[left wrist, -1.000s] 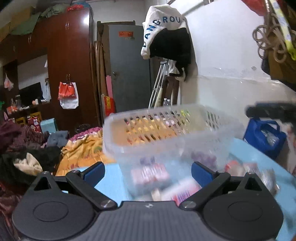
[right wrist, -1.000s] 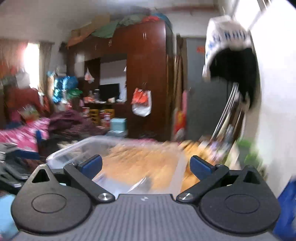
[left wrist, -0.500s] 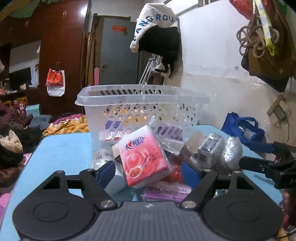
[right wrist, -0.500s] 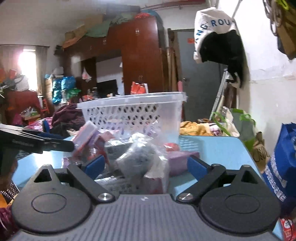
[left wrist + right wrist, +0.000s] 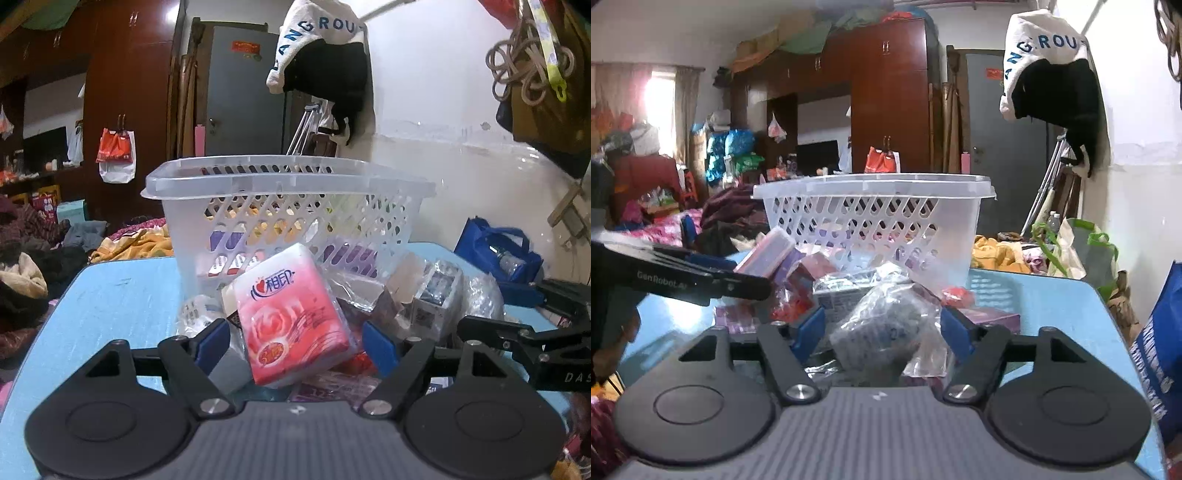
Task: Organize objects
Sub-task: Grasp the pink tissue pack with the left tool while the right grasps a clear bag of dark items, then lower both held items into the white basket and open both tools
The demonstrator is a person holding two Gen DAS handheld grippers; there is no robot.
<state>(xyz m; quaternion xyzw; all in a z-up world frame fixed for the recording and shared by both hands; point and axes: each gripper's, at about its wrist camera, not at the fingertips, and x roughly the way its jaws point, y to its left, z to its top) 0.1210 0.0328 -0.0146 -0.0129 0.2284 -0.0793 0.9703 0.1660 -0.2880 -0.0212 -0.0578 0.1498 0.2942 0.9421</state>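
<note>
Nearest the left wrist camera, the left gripper (image 5: 295,341) was held with its blue fingers spread wide to either side of a pink tissue pack (image 5: 291,317); no contact with the pack could be made out, so it was judged bracketed for a grasp, not gripped. In the right wrist view, the right gripper (image 5: 882,328) was likewise set wide open about a clear plastic bag (image 5: 890,325) of dark contents, apparently lined up for its own pick.

Both items were seen on top of a loose pile of packets (image 5: 424,295) heaped on the blue table (image 5: 110,295), just in front of the white slotted basket (image 5: 288,206), the likely destination for the sorting. Purple and red shapes were glimpsed through the basket's slots, but its interior was hidden by the low viewpoint. The underside of the pile was cut off by the gripper bodies, and the bag's contents could not be identified.
</note>
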